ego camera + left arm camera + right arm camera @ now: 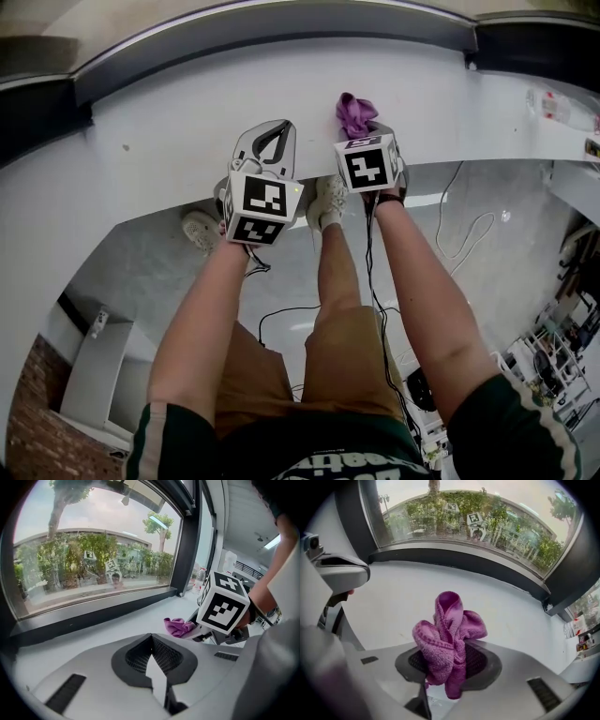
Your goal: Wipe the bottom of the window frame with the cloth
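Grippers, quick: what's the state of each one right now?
Left gripper: closed, holding nothing.
Right gripper: closed on the purple cloth.

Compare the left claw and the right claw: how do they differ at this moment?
The right claw is shut on the purple cloth; the left claw is shut on nothing. In the head view the right claw reaches nearer to the window than the left claw. Both point toward the window over the white sill.
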{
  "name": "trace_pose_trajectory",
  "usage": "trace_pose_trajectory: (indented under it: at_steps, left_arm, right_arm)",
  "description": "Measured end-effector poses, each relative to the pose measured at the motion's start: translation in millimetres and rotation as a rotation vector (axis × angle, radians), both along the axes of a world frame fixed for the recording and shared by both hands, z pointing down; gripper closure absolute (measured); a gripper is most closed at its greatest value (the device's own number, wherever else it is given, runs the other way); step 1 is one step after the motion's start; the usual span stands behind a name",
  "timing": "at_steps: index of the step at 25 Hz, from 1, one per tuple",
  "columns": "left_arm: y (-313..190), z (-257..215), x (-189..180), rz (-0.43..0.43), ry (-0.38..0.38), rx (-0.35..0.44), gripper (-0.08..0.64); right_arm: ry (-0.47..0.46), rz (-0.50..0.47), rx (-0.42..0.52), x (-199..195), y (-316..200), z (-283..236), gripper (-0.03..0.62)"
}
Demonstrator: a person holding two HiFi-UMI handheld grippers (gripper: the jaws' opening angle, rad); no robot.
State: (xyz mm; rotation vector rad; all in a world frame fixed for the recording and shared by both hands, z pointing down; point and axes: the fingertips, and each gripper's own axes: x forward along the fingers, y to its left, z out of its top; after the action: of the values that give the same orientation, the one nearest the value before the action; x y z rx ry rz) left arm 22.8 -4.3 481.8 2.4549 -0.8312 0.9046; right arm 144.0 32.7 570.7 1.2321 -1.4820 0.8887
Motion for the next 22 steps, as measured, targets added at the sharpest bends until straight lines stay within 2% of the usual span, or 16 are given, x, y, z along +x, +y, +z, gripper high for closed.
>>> trace_pose_trajectory:
  at_steps: [9, 22]
  left_arm:
    - [-11.2, -1.2, -69.5, -0.077, -0.015, 0.000, 0.557]
    - [-12.6, -9.2, -185.8, -0.231, -0.043, 0.007, 0.557]
  right_arm:
    - [-0.045, -0.075, -0.008, -86.0, -4.0, -1.7, 0.435]
    - [-0.092, -0.213, -0.018, -203.2, -13.5, -3.0, 0.434]
